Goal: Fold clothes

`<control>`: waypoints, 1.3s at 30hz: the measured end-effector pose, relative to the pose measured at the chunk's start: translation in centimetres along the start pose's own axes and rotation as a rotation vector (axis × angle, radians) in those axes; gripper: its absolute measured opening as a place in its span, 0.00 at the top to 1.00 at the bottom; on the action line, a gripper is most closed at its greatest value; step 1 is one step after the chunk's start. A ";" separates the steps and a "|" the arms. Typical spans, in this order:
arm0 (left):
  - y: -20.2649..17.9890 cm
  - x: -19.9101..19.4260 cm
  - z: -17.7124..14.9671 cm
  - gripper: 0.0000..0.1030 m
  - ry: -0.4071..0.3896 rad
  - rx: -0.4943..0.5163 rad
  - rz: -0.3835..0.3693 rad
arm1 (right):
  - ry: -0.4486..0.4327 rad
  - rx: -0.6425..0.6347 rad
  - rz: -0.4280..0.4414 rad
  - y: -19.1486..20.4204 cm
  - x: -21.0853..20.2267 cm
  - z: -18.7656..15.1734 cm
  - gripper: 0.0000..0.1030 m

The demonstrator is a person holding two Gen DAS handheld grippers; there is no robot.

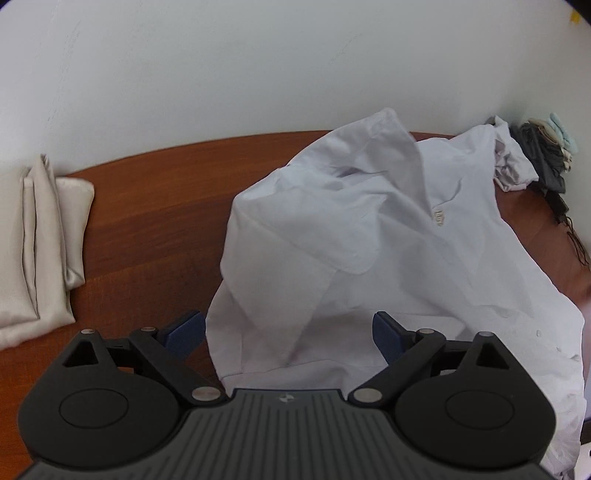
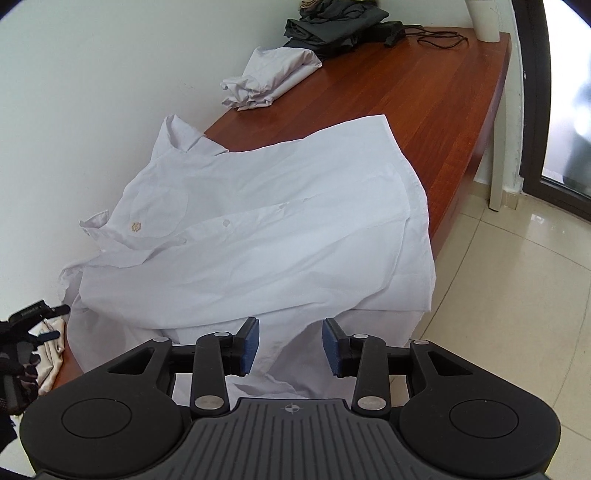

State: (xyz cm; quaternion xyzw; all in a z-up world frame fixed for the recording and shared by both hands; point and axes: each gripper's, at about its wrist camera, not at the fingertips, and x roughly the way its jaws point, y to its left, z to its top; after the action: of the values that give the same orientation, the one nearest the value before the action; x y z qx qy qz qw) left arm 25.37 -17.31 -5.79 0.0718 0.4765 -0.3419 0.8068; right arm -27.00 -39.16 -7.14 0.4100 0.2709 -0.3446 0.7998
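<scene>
On the wooden table (image 2: 424, 85), a white button-up shirt (image 2: 266, 236) lies spread; the left gripper (image 1: 290, 334) and right gripper (image 2: 291, 345) hover with jaws apart, gripping nothing

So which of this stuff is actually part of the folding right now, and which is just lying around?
In the job:
- white shirt, spread on the table
- left gripper, open
- right gripper, open

Lying about:
- folded beige cloth
- crumpled white garment
- dark clothes pile
- black cord
</scene>
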 end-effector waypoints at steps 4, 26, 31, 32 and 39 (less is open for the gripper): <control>0.9 -0.3 -1.1 0.05 0.025 -0.084 -0.086 | -0.005 0.021 0.014 0.4 0.1 -0.5 0.53; -1.3 0.2 -4.3 0.94 0.035 -0.188 -0.153 | 0.052 0.004 0.151 1.8 3.3 0.2 0.97; -0.9 -4.2 -2.9 0.96 -0.074 -0.209 -0.156 | -0.038 -0.009 0.196 2.0 -1.4 1.6 0.97; -0.8 -5.3 -2.4 0.96 -0.095 -0.214 -0.155 | -0.056 -0.009 0.203 2.0 -2.4 1.9 0.97; 0.5 -11.0 1.3 0.96 -0.072 -0.146 -0.160 | -0.083 -0.045 0.257 2.0 -8.9 2.6 0.97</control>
State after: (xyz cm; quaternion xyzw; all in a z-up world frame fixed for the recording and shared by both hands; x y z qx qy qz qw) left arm 23.15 -12.13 3.80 -0.0379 0.4752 -0.3720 0.7964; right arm -30.53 -37.58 1.45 0.4088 0.1904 -0.2499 0.8568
